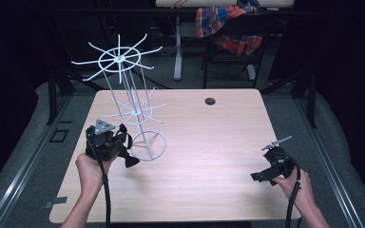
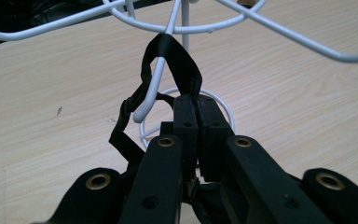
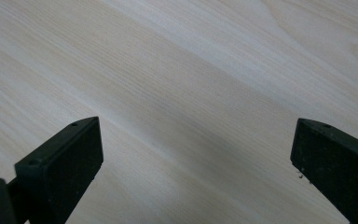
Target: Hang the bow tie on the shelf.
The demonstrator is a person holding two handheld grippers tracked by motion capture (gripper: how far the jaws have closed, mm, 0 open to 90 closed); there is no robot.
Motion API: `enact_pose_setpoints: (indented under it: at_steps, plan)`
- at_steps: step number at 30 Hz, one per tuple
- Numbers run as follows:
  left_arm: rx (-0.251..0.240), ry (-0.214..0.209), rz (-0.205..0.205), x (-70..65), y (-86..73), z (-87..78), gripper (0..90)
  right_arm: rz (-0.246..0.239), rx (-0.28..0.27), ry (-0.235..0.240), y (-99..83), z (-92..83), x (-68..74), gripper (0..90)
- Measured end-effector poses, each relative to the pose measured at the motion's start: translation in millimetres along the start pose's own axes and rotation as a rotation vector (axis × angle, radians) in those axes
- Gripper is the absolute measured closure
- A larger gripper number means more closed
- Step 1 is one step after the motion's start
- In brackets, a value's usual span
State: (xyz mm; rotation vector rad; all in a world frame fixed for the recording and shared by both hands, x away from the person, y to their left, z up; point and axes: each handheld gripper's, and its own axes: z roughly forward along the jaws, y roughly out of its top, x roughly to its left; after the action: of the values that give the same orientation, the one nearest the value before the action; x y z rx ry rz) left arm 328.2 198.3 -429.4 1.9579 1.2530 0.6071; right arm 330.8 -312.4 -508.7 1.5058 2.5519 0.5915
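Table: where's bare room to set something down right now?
The wood between the white wire rack's base ring and the right tool lies bare, as does the far right by the grommet hole. It is crowded at the rack, where the left tool pinches a black strap.

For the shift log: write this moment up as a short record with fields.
work in hand: hanging a black strap on a white wire rack
strap: looped over an upturned hook tip of the rack's lower tier
left gripper: fingers shut on the strap, close to the rack's ring base
right gripper: fingers wide apart, nothing between them, over bare table
rack: upright, near the table's left rear
background: plaid cloth on a chair behind the table
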Motion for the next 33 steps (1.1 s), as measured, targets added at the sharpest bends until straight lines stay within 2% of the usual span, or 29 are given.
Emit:
enact_pose_setpoints:
  at_steps: [3, 4, 6, 7, 10, 12, 14, 15, 21, 22, 30, 33]
  plan:
    - [0.002, 0.000, 0.008, -1.4, -0.6, 0.3, 87.3, -0.007, 0.004, -0.004, 0.1, -0.6, 0.3, 1.9]
    - [0.004, 0.001, 0.009, -1.9, -0.9, 0.1, 86.8, 0.010, -0.019, 0.000, -0.7, 0.5, 1.7, 1.9]
    - [0.004, 0.000, 0.011, -2.4, -1.6, -0.1, 84.9, -0.008, -0.004, -0.004, -0.5, -1.6, 0.6, 1.9]
    - [0.007, -0.006, 0.012, -2.6, -2.1, -0.3, 80.8, -0.004, -0.003, 0.008, -0.6, -1.9, 0.2, 1.9]
    - [0.007, -0.015, 0.008, -2.8, -4.7, -1.2, 72.2, -0.007, 0.000, 0.002, -0.4, -1.8, 0.2, 1.9]
    - [0.009, -0.021, 0.009, -2.3, -6.8, -3.2, 70.8, -0.007, -0.004, -0.004, -0.4, -1.4, 0.5, 1.9]
    - [0.010, -0.031, 0.001, -1.0, -11.1, -6.6, 64.8, 0.007, -0.012, -0.004, -0.6, 0.1, 1.5, 1.8]
    - [0.013, -0.034, 0.000, -0.3, -12.5, -7.7, 62.5, -0.006, 0.001, -0.011, -0.2, -1.1, 0.8, 1.8]
    - [0.028, -0.034, -0.013, 3.0, -21.2, -12.3, 47.9, -0.006, -0.007, -0.003, 0.5, -2.0, 1.3, 1.8]
    - [0.033, -0.031, -0.022, 5.7, -23.2, -15.0, 44.8, -0.004, -0.006, 0.011, 1.2, -1.9, 1.7, 1.8]
    - [0.039, -0.036, -0.040, 11.0, -26.5, -21.9, 34.0, -0.016, -0.001, -0.001, 1.5, -1.8, 0.2, 1.7]
    - [0.045, -0.042, -0.042, 11.5, -27.0, -23.4, 29.8, -0.010, -0.004, 0.008, 1.4, -2.3, 0.8, 1.8]
